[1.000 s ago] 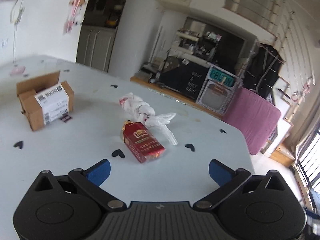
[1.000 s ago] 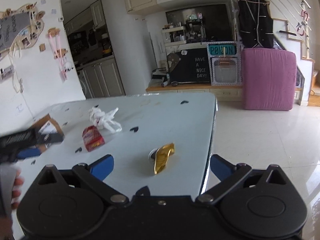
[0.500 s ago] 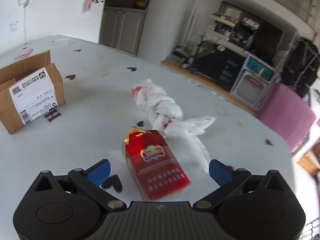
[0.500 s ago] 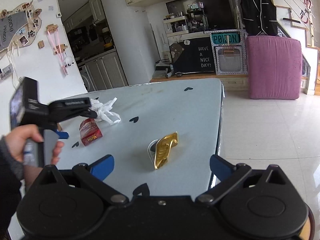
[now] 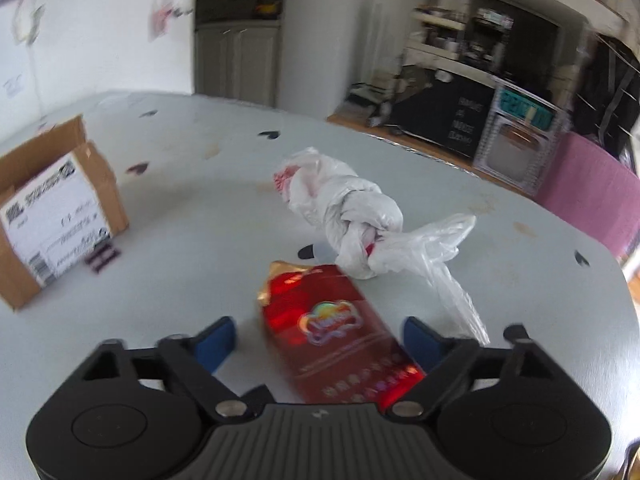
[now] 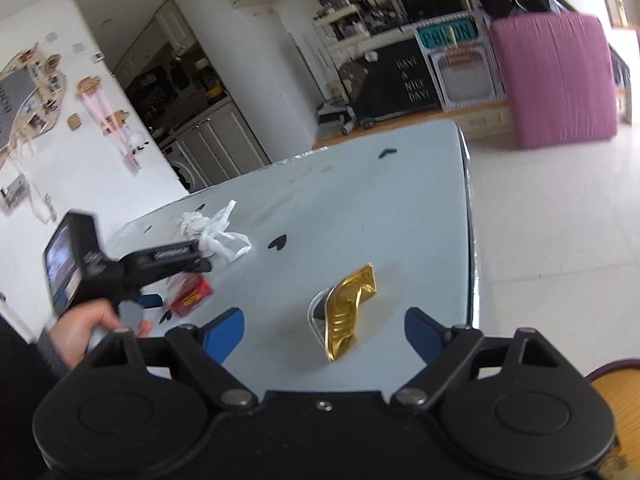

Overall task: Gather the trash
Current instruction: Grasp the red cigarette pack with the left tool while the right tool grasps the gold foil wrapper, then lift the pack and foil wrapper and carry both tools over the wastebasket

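Observation:
A red cigarette pack (image 5: 332, 332) lies on the pale table (image 5: 192, 216), between the open fingers of my left gripper (image 5: 320, 340). A knotted white plastic bag (image 5: 360, 216) lies just beyond the pack. In the right wrist view, my right gripper (image 6: 324, 326) is open and hovers low over a crumpled gold wrapper (image 6: 350, 312) near the table's right edge. That view also shows the left gripper (image 6: 176, 268) over the red pack (image 6: 192, 298), with the white bag (image 6: 212, 232) behind.
An open cardboard box (image 5: 52, 212) with a shipping label stands at the table's left. Small black heart stickers (image 6: 278, 242) dot the table. The table edge (image 6: 468, 220) drops to a tiled floor on the right. A pink padded block (image 6: 552, 76) stands beyond.
My left gripper has moved forward and down until the red pack sits between its open fingers. My right gripper has moved closer to the gold wrapper.

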Tool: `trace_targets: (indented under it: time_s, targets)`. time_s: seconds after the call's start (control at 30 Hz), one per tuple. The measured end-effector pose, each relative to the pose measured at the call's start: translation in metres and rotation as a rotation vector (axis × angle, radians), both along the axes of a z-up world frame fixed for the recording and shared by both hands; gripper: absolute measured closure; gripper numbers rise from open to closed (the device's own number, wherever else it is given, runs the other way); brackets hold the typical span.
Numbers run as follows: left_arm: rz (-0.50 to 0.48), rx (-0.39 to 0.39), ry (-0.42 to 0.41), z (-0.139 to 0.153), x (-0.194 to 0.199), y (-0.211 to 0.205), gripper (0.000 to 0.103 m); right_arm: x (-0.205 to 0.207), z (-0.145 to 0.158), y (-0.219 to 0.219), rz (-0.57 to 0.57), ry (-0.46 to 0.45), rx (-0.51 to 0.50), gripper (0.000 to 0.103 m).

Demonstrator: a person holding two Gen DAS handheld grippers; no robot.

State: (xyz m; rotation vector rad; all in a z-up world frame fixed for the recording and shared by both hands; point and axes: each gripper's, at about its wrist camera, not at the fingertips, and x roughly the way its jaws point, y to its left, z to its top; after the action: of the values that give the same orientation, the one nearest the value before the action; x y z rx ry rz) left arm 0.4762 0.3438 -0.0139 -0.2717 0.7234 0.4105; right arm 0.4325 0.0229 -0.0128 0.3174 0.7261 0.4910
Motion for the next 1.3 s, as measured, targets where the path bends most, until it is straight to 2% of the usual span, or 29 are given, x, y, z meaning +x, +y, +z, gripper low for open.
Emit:
trace_targets:
  time_s: [0.07, 0.23, 0.3, 0.4, 0.57, 0.7, 0.77, 0.83, 0.93, 1.03, 1.17, 1.3]
  targets:
    - [-0.038, 0.017, -0.009, 0.0, -0.005, 0.002, 0.029, 0.011, -0.005, 0.003, -0.007, 0.041, 0.023, 0.025]
    - [-0.139, 0.016, -0.028, -0.001, -0.021, 0.007, 0.036, 0.029, -0.016, 0.007, -0.041, 0.132, 0.091, 0.035]
    - [-0.201, 0.013, -0.044, -0.003, -0.034, 0.005, 0.041, 0.033, -0.02, 0.009, -0.06, 0.157, 0.126, 0.041]
    - [-0.313, 0.041, -0.057, -0.006, -0.055, -0.003, 0.042, 0.038, -0.022, 0.013, -0.078, 0.178, 0.16, 0.043]
    - [-0.494, 0.057, -0.026, -0.003, -0.092, -0.025, 0.043, 0.041, -0.018, 0.034, -0.067, 0.116, 0.037, 0.053]
    - [-0.571, 0.073, 0.012, -0.002, -0.111, -0.044, 0.044, 0.043, -0.015, 0.048, -0.063, 0.07, -0.084, 0.066]
    - [-0.569, 0.065, 0.017, -0.001, -0.113, -0.05, 0.043, 0.043, -0.014, 0.055, -0.051, 0.049, -0.133, 0.07]
    - [-0.551, 0.033, 0.01, -0.001, -0.116, -0.053, 0.043, 0.041, -0.013, 0.057, -0.033, 0.027, -0.165, 0.07]
    - [-0.512, 0.0, 0.004, 0.0, -0.113, -0.055, 0.035, 0.031, -0.013, 0.058, 0.015, -0.001, -0.19, 0.072]
    - [-0.471, 0.006, 0.011, 0.0, -0.111, -0.06, 0.03, 0.017, -0.011, 0.056, 0.052, -0.03, -0.218, 0.073]
    - [-0.414, 0.01, 0.028, 0.002, -0.113, -0.064, 0.029, -0.006, -0.009, 0.057, 0.105, -0.068, -0.258, 0.073]
    - [-0.355, -0.027, 0.033, 0.005, -0.118, -0.061, 0.029, -0.028, -0.007, 0.059, 0.155, -0.094, -0.283, 0.073]
